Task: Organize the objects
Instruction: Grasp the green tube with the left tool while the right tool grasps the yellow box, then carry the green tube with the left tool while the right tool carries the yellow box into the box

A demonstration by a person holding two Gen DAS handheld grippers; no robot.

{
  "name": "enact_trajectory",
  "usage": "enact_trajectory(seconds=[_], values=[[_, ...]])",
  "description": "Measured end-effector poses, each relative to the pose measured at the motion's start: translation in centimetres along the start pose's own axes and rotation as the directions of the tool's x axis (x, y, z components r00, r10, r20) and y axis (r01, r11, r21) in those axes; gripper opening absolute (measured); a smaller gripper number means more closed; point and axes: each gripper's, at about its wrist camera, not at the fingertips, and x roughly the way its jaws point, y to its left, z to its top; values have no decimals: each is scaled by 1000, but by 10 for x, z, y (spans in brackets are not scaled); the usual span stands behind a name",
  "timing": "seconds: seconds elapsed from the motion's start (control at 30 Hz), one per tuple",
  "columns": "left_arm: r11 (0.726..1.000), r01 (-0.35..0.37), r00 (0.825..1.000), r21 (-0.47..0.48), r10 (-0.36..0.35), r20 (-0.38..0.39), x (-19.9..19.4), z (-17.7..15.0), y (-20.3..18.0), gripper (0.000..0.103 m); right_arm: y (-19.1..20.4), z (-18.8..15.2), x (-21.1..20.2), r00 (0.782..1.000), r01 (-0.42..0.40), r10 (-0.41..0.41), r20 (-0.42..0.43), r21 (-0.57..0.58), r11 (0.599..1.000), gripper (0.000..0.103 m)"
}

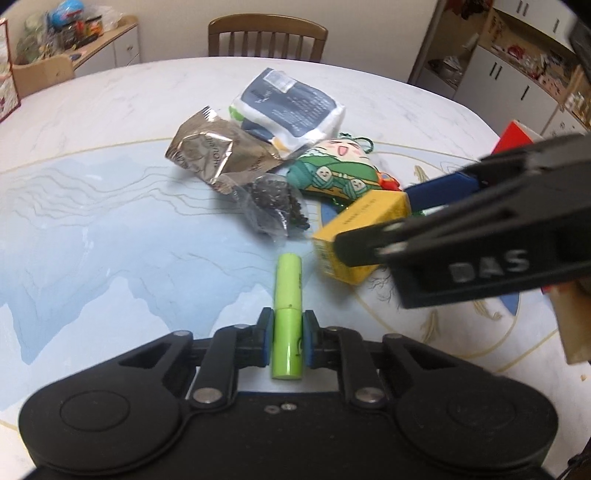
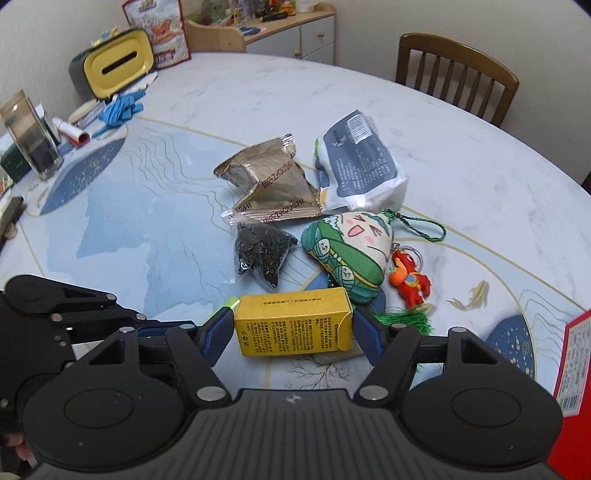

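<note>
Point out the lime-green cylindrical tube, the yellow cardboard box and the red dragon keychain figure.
lime-green cylindrical tube (image 1: pixel 287 317): left wrist view, on its middle, between the claw's pads.
yellow cardboard box (image 2: pixel 295 321): right wrist view, on its printed top face.
red dragon keychain figure (image 2: pixel 409 278): right wrist view, on its body.

A brown wooden slat-back chair stands behind the round marble-patterned table. A yellow-faced dark green tissue box sits near the table's far left edge, with a clear glass tumbler nearer on the left. A pale wooden sideboard lines the wall.
</note>
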Motion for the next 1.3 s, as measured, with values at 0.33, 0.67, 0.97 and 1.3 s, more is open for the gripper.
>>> enact_trajectory(seconds=[0.33, 0.67, 0.97, 1.3], values=[[998, 29, 999, -51, -28, 18, -12, 6, 0, 14, -13, -18, -52, 997, -3, -4, 76, 83, 997, 70], [995, 101, 990, -7, -100, 100, -52, 38, -34, 14, -50, -41, -122, 980, 53, -86, 180, 180, 982, 70], [984, 168, 976, 66, -176, 130, -77, 65, -92, 14, -94, -71, -180, 947, 107, -180, 265, 268, 957, 70], [963, 222, 964, 154, -240, 112, -73, 86, -171, 14, -159, -106, -217, 918, 166, -274, 286, 351, 922, 70]])
